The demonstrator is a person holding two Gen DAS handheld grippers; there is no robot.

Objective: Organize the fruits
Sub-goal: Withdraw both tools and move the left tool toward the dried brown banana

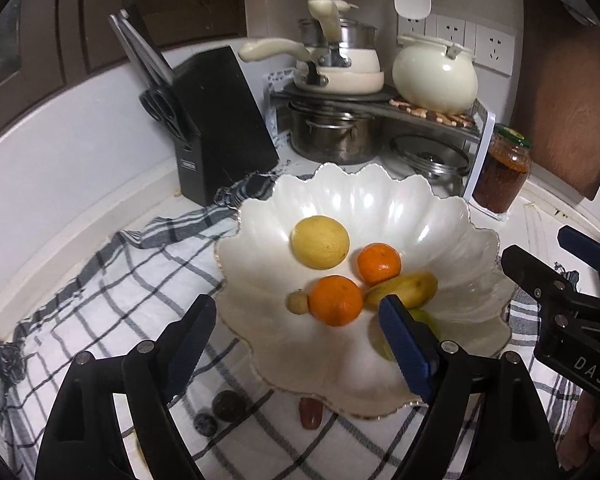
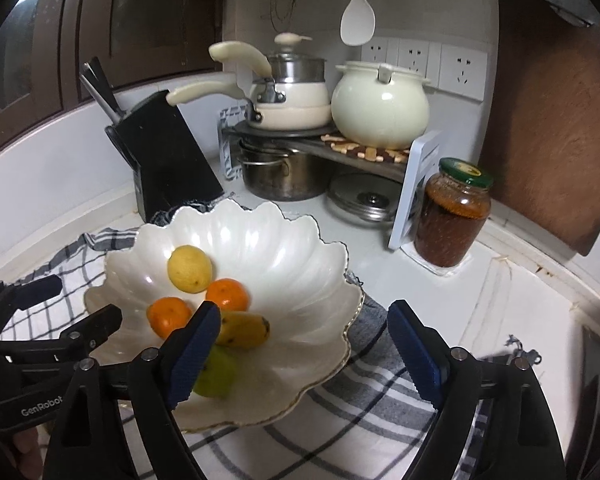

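My left tongs [image 1: 296, 344] spread wide, nothing between the blue pads, low in the frame over the near rim of the bowl [image 1: 452, 216]. My right tongs [image 2: 304, 354] also spread and empty, lower centre of their view, over the bowl's right edge.

Inside the bowl: lemon [image 1: 320, 242] toward the back, two oranges [image 1: 335, 300] mid-bowl, a yellowish oblong fruit [image 1: 404, 290] beside them, a green fruit [image 2: 216, 372] partly hidden behind a pad, one small tan fruit [image 1: 297, 301] touching the nearer orange.

Not yet in: two dark round fruits [image 1: 229, 406] and a reddish one [image 1: 310, 412] on the checked cloth [image 1: 100, 300], bottom of the left view, just outside the rim.

Judgement: these leftovers look small, light, smooth and prone to roll. Pinch across the widest part, gently; soft skins may bruise. The bowl looks glossy and fragile; keep the pads off its scalloped edge.
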